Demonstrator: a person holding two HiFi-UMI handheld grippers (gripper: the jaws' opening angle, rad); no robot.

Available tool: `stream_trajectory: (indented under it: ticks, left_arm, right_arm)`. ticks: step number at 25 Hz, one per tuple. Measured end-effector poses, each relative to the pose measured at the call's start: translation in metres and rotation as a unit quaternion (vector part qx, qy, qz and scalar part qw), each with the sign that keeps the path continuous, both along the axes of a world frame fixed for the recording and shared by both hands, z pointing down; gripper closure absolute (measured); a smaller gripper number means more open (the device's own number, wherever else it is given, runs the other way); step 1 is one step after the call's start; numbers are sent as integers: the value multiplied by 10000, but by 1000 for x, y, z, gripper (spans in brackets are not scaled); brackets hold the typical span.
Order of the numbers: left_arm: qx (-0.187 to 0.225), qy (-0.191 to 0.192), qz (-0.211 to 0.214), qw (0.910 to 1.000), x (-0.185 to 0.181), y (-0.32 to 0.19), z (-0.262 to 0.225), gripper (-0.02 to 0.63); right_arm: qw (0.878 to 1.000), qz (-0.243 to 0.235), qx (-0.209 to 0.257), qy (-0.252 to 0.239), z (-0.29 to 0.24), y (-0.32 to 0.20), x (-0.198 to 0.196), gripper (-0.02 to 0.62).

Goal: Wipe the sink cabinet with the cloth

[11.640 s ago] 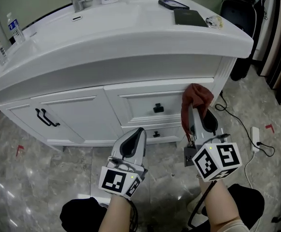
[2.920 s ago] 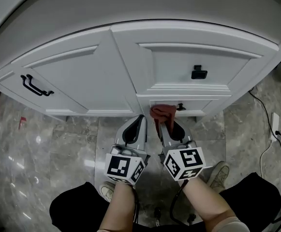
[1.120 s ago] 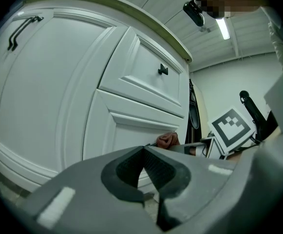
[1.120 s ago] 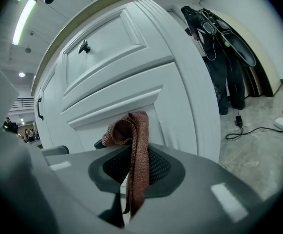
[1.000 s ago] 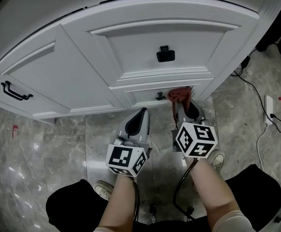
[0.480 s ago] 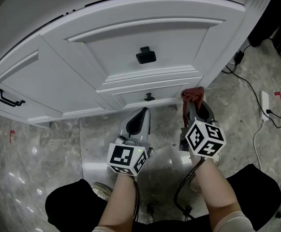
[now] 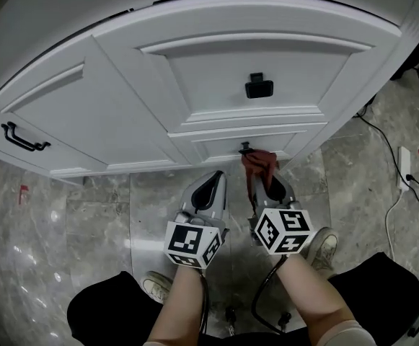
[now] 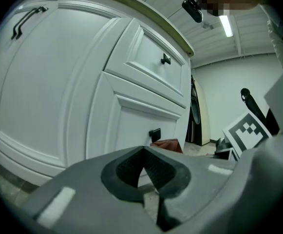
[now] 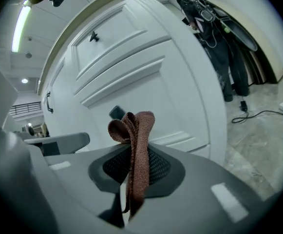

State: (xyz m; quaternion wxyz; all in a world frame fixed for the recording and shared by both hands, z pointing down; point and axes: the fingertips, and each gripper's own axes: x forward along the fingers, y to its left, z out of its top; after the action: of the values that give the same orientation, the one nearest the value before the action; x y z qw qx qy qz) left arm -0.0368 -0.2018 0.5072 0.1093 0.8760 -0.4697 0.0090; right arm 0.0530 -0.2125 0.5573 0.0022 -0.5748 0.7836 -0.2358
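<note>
The cloth (image 7: 259, 163) in your right tongs (image 7: 264, 182) is rust-brown with a fine knitted weave. Ahead of the tongs, the cabinet (image 7: 195, 78) is plain white, its knob (image 7: 258, 86) and handle (image 7: 23, 136) black. Below them, the floor (image 7: 86, 215) is grey veined marble. Both tongs are grey with black ribbed pads (image 9: 158, 167).

A white power strip (image 7: 403, 167) and a red tape mark (image 7: 23, 191) lie on the marble floor (image 7: 86, 218).
</note>
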Motion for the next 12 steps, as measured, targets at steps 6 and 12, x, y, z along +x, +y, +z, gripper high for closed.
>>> stream_trajectory:
  ticks: [6, 12]
  left_arm:
    - [-77, 8, -461, 9989, -56, 2, 6, 606]
    - [-59, 7, -786, 9969, -99, 1, 9, 606]
  right_arm:
    - [9952, -945, 146, -195, 3, -2, -100, 512]
    - [9926, -1122, 191, -422, 2, -15, -140, 512]
